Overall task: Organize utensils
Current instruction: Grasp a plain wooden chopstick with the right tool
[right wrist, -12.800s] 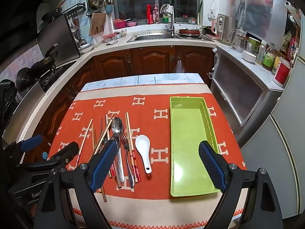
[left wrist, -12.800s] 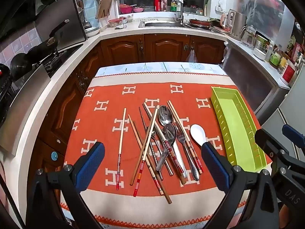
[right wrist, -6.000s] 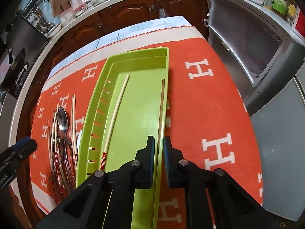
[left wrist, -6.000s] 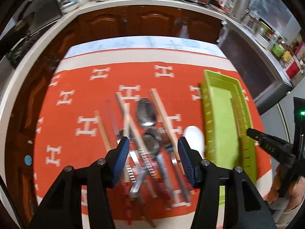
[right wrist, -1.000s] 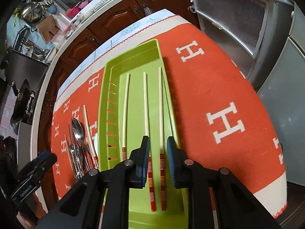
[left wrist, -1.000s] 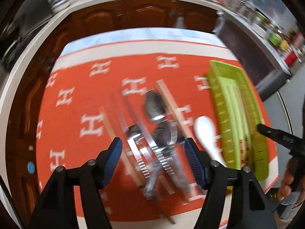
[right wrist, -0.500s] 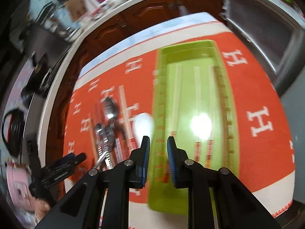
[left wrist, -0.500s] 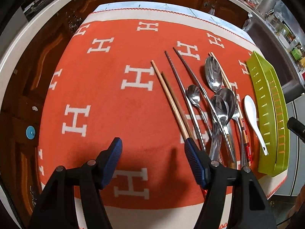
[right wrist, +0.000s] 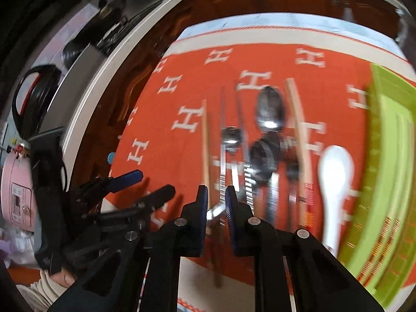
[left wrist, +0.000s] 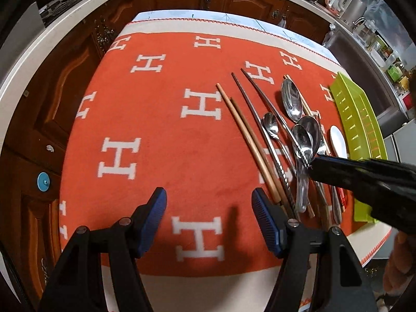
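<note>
Loose utensils lie on the orange cloth (left wrist: 161,119): two wooden chopsticks (left wrist: 247,140), two metal chopsticks (left wrist: 256,111), several steel spoons (left wrist: 292,101) and a white ceramic spoon (left wrist: 338,143). The green tray (left wrist: 356,119) at the right edge holds red-banded chopsticks (right wrist: 374,231). My left gripper (left wrist: 209,200) stands open above bare cloth, left of the pile. My right gripper (right wrist: 216,200) hovers over the pile's near left end, its jaws closing to a narrow gap, and the pads press on nothing. A blurred metal handle shows through that gap. Its black tip (left wrist: 314,165) also shows in the left wrist view.
Dark wood cabinets and a white counter (left wrist: 52,33) ring the table. A pink cooker (right wrist: 15,189) and black pans (right wrist: 36,98) stand far left. A hand in a pale sleeve (right wrist: 52,283) holds the left gripper (right wrist: 145,186). The cloth's white front border (left wrist: 208,283) lies close below.
My right gripper swung left from over the green tray to over the utensil pile and narrowed a little. My left gripper shifted left and lower, over bare cloth.
</note>
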### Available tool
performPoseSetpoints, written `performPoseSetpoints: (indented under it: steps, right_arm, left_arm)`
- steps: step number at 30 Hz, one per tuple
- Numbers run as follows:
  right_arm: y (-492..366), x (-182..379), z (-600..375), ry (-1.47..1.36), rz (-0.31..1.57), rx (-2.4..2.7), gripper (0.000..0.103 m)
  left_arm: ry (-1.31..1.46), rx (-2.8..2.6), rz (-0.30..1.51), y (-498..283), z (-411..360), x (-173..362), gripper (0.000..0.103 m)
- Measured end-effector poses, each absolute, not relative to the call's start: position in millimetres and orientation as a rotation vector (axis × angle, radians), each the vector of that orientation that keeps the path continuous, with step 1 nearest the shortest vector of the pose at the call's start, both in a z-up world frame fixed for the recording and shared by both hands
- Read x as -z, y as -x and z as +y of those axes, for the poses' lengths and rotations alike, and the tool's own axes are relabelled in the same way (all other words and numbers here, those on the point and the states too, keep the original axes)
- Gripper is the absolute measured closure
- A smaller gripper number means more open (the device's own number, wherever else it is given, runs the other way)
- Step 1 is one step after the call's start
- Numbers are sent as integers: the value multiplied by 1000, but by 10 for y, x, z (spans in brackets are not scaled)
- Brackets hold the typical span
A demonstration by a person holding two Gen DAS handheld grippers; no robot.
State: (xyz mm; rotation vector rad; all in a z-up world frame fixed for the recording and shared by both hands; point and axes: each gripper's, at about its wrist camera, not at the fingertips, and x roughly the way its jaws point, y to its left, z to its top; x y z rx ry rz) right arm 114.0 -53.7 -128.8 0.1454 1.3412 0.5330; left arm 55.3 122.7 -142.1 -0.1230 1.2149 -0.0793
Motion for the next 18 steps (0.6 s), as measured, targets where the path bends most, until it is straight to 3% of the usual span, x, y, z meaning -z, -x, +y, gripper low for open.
performPoseSetpoints:
  steps: [7, 18]
  right_arm:
    - [-1324, 1705, -260, -178, 1501, -520, 95]
    - [-1318, 1873, -286, -107, 1513, -467, 101]
  left_arm:
    - [176, 84, 1215, -480, 1432, 1456, 37]
    - [223, 103, 1211, -464, 1570, 1529, 37]
